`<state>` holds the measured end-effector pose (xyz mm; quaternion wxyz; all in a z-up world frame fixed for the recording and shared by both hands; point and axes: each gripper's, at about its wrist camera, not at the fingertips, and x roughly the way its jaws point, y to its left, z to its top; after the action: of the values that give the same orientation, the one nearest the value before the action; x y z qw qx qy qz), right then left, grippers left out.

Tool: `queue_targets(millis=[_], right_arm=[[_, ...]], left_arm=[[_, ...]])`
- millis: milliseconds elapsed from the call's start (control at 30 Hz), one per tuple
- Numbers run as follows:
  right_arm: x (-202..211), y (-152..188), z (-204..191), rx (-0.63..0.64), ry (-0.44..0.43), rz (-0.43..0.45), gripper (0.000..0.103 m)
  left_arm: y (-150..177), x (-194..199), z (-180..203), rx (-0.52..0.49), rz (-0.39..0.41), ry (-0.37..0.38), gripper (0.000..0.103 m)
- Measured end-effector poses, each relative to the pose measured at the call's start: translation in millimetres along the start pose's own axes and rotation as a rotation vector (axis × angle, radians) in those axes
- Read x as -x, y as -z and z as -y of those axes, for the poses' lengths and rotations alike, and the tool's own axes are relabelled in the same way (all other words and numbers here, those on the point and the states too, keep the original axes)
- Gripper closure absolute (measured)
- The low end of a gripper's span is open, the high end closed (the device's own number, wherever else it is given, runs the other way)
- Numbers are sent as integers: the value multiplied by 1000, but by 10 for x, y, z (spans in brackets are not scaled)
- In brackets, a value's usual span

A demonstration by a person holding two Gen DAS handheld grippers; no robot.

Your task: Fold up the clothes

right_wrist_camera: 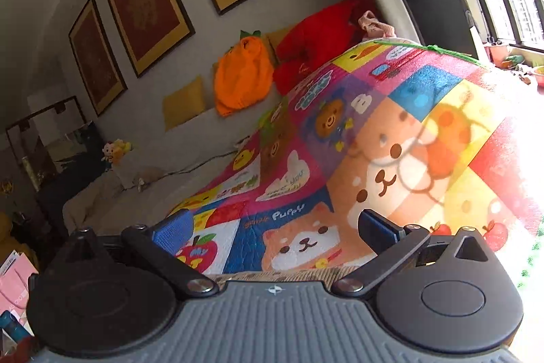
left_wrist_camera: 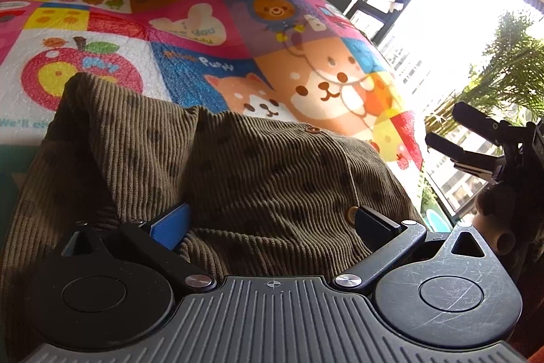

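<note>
An olive-brown corduroy garment (left_wrist_camera: 238, 165) with brown buttons lies bunched on a bright cartoon patchwork quilt (left_wrist_camera: 190, 22). My left gripper (left_wrist_camera: 272, 220) is open, its blue-padded fingers spread wide right over the corduroy, with the cloth bulging between them. My right gripper (right_wrist_camera: 275, 227) is open and empty, held above the quilt (right_wrist_camera: 391, 142); a thin strip of the corduroy (right_wrist_camera: 282, 276) shows just under its body. In the left wrist view the right gripper (left_wrist_camera: 452, 131) hangs at the right, off the quilt's edge, fingers apart.
Orange (right_wrist_camera: 243, 77) and red (right_wrist_camera: 319, 36) clothes lie piled at the far end of the bed against the wall. Framed pictures (right_wrist_camera: 142, 2) hang above. A bright window (left_wrist_camera: 459, 22) and a plant (left_wrist_camera: 510, 70) are to the right.
</note>
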<state>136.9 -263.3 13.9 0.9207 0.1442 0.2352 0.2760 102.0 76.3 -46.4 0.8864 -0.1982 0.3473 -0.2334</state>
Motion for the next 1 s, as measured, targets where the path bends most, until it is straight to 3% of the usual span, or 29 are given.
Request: queue_targets(millis=[100,167,300,400,467,533,633,733,900,1000], right_arm=[[-278,341,-40,59,8,-180,4],[-425,543,88,59,114,-282,6],[-248,491,134,65,161,-229,6],[-89,350,-65,176,193,-117,6],[-67,276,-162,197,169,-72,6],[-77,253,-183,150,83,-72,9],[-253,319,-166,81,-10,-144,11],[-528,524,-18,78,88,-260,11],[-355,610,38,135,111,-243,11],[-162,495,122,160,131,-206,11]], left_arm=[[-10,23,-4,2,-10,0,0],[-17,38,-7,4,-17,0,0],[-22,20,13,-4,-23,-14,0],[-13,3,41,-21,-24,-29,0],[-6,3,50,-29,-25,-34,0],[-5,5,51,-31,-26,-32,0],[-8,13,42,-28,-27,-28,0],[-11,85,66,-25,-36,-45,0],[74,522,125,-32,-16,-99,0],[200,827,3,70,-38,-156,0]])
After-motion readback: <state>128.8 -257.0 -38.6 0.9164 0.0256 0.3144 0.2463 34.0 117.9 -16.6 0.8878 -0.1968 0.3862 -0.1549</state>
